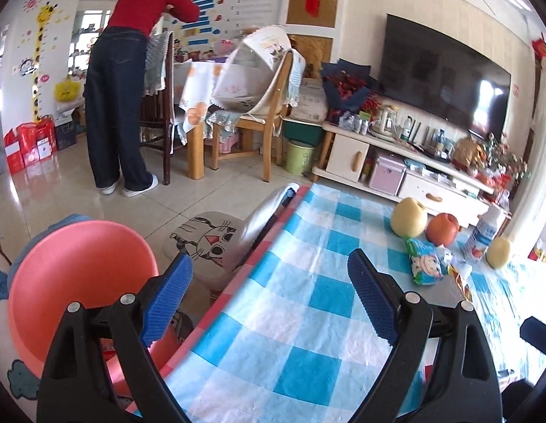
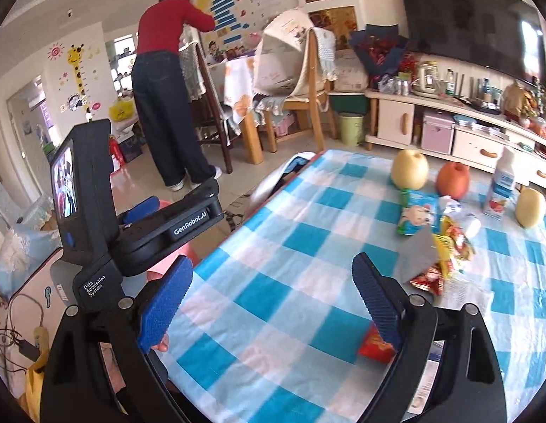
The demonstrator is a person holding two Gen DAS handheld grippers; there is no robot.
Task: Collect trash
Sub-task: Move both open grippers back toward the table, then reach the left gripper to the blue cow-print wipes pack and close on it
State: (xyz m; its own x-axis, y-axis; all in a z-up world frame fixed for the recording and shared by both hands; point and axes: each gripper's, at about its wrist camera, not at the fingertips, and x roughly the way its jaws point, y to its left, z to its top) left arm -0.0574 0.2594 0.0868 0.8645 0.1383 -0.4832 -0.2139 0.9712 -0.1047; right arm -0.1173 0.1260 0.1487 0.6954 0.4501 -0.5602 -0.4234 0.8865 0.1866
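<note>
Left gripper stood wide open and empty over the table's left edge, touching nothing. Right gripper was likewise wide open and empty above the checked tablecloth. A pink bin sat beside the left edge, contents not visible. Trash wrappers lay near the far right corner, a red packet by the right finger.
</note>
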